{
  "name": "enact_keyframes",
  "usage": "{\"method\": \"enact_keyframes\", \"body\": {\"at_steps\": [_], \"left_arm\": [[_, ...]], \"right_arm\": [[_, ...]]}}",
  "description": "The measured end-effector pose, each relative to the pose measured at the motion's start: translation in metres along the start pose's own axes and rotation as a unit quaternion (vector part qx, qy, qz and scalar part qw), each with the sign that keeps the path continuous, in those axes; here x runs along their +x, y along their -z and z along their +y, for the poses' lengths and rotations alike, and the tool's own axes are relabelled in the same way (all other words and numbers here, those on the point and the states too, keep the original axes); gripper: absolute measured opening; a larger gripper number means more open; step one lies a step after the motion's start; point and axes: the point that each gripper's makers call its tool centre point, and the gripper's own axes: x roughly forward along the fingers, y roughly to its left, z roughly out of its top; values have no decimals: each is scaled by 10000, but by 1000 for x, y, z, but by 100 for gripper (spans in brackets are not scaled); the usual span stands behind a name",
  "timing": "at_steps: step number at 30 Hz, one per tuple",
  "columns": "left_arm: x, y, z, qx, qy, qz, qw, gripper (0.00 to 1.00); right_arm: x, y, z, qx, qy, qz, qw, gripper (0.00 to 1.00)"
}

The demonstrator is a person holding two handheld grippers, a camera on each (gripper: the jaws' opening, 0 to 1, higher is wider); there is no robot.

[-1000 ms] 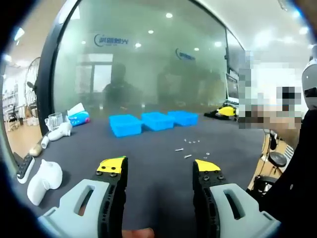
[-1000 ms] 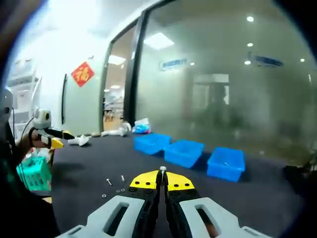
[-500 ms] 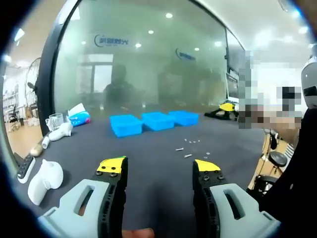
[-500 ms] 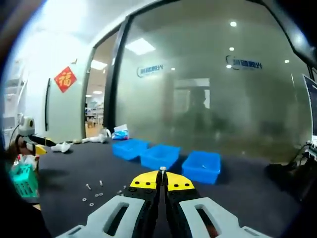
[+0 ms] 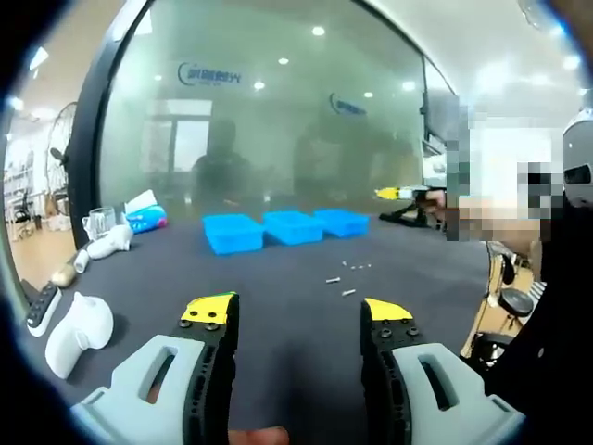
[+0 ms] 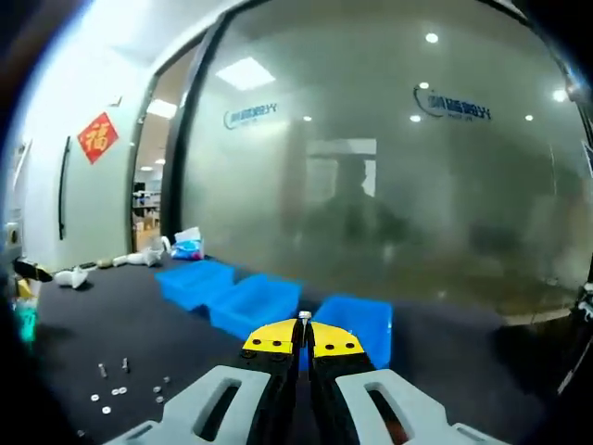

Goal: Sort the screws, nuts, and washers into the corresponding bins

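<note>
Right gripper [image 6: 304, 336] is clamped on a small screw [image 6: 304, 317] and has advanced: the three blue bins [image 6: 255, 298] now sit just beyond its tips. Release appears imminent. Left gripper [image 5: 295, 320] stays spread, empty; loose fasteners [image 5: 344, 278] lie ahead.

Ceiling lamps lit both views evenly; their spots glared on the frosted glass wall [image 5: 278, 120]. Edges bent strongly, distant things were soft.
</note>
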Motion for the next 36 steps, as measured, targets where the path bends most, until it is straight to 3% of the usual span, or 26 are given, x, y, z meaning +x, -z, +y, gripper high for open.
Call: {"method": "enact_keyframes", "body": {"at_steps": [8,17,23,36], "left_arm": [[0,2,4,-83,-19,-19,10000,51],[1,2,2,-103,-4,-25,9999,51],[-1,0,1,-90,-18,-43,9999,51],[3,-1,-3,-94,48,-58,9999,51]], "right_arm": [[47,0,-14,-94,238,145,9996,1],[85,19,-17,-233,382,609,9971,1],[93,33,-23,-201,471,800,9955,1],[91,32,-31,-125,485,817,9954,2]]}}
